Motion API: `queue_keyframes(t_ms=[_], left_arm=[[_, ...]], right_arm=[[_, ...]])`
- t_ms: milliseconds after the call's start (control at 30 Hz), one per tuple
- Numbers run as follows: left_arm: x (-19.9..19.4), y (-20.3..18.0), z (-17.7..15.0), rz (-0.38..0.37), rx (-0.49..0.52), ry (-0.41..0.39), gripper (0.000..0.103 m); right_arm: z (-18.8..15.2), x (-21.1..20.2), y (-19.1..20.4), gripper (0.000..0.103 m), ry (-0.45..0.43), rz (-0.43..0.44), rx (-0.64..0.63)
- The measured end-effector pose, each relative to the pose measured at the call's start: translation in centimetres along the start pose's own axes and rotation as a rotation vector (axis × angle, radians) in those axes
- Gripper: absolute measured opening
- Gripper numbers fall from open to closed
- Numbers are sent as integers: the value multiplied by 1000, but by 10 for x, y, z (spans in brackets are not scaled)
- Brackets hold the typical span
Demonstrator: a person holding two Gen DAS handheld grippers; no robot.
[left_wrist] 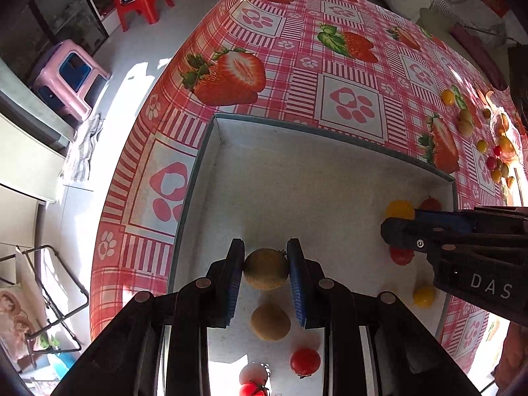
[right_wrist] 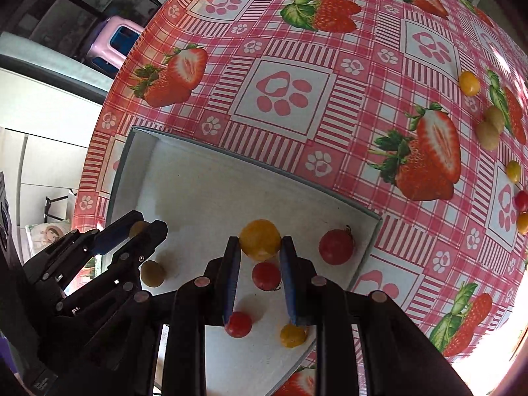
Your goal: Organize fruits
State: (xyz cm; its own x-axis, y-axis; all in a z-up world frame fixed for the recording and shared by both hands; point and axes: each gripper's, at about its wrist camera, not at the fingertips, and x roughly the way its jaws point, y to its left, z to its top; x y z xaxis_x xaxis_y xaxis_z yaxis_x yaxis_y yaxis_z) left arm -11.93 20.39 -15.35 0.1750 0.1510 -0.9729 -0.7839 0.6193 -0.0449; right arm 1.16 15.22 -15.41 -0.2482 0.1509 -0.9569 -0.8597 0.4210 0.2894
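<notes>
Green-brown fruit (left_wrist: 266, 269) sits clamped between my left gripper (left_wrist: 266, 269) pads, held just above the floor of the white tray (left_wrist: 297, 171). It is slightly oval; its long axis runs roughly 9 to 3 o'clock across the pads in the left wrist view, with a small stem nub at its 2 o'clock edge against the right pad.

Yellow tomato (right_wrist: 260, 239) is pinched at the tips of my right gripper (right_wrist: 260, 242), over the tray's far right part. It looks near round, so I can tell no long axis, nor which way it points.

Right-wrist view, in the tray already: red tomato (right_wrist: 336, 247) at 3 o'clock of the yellow one near the corner wall, another red tomato (right_wrist: 266, 275) just below it at 6 o'clock, a third red one (right_wrist: 238, 324), a small yellow tomato (right_wrist: 292, 335), and a green-brown fruit on the floor (right_wrist: 152, 274) under my left gripper at 9 o'clock.

Left on the strawberry tablecloth (right_wrist: 283, 92), toward 2 to 3 o'clock: a loose cluster of yellow, green and red fruits (right_wrist: 488, 132), well apart from the tray.

Judgement: sorting well under way, not half done; both held fruits are not yet released.
</notes>
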Motion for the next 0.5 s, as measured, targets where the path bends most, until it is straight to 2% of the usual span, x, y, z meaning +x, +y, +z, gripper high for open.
queue_keyframes(t_ms=[133,233,300,433,500], left_arm=[[5,1,0,1,4,18,29],[2,2,0,-1,-4,-1,76],[-2,0,0,10,2,-22,76],[-6,0,0,17,-2,-13,76],[-9,1,-1,18,-11,-3,76]], right_arm=[[1,8,2,28,6,-18,-11],[4,12,8,31,13,-17,-25],[3,12,9,43,15,-17,-18],[4,-1,6,51,-12,12,-3],[2,-11,7,59,-24,29,-7]])
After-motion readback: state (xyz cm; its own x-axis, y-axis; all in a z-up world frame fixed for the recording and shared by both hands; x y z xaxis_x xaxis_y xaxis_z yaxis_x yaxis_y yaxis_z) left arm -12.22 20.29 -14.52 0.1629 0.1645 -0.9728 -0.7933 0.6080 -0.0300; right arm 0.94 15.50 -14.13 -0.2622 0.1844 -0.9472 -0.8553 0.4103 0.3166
